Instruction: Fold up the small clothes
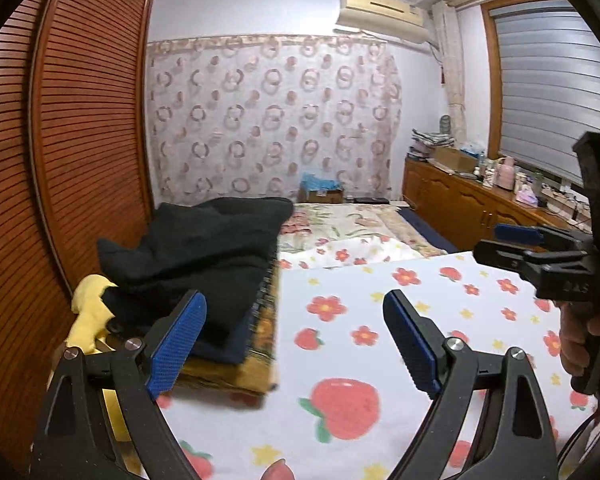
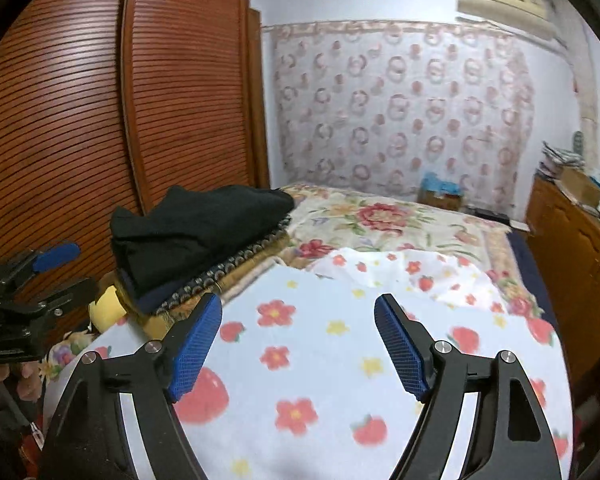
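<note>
Bedroom, strawberry-print blanket (image 1: 380,320); folded clothes stack (image 1: 204,248) at left. Left tongs (image 1: 296,340) & right tongs (image 2: 298,340) both spread, empty.

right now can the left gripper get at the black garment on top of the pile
Probably yes. The left gripper is open and empty, and the black garment lies uncovered on top of the pile, just ahead and to its left. Nothing stands between them; the right gripper is far off to the side.
</note>
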`<state>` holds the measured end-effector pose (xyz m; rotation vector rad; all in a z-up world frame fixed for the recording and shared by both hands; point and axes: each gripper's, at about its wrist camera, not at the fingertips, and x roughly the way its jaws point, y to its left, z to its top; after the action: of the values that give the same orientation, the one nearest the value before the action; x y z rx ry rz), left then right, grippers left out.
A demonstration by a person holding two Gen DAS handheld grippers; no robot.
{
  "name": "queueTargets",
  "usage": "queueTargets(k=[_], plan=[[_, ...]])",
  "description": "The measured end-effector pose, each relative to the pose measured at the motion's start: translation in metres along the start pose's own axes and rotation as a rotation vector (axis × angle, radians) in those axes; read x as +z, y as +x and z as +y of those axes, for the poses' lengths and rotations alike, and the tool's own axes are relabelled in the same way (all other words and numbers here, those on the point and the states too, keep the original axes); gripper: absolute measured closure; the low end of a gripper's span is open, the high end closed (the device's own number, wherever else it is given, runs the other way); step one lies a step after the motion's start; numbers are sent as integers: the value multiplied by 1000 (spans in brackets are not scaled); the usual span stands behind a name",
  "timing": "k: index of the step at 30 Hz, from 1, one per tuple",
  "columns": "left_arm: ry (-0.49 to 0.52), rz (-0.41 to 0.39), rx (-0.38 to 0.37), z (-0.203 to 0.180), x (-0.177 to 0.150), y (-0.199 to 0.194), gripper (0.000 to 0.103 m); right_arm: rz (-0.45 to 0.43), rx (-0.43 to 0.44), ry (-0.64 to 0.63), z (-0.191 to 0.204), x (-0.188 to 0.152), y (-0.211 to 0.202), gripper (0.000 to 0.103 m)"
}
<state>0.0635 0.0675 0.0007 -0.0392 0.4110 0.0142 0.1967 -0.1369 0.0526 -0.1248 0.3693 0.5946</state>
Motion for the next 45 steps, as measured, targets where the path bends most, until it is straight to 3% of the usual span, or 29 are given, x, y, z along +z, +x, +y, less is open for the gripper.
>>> queueTargets(k=[11, 18, 27, 45], plan=[[42, -12, -24, -52, 12, -27, 13, -84, -148, 95, 22, -25, -86, 23], [55, -29, -23, -68, 29, -41, 12, -146, -206, 123, 46, -34, -115, 23], [49, -39, -40, -72, 33, -50, 13, -167, -233, 135, 71, -51, -119, 23], [47, -39, -38, -70, 33, -50, 12, -166, -237, 128, 57, -47, -123, 23]])
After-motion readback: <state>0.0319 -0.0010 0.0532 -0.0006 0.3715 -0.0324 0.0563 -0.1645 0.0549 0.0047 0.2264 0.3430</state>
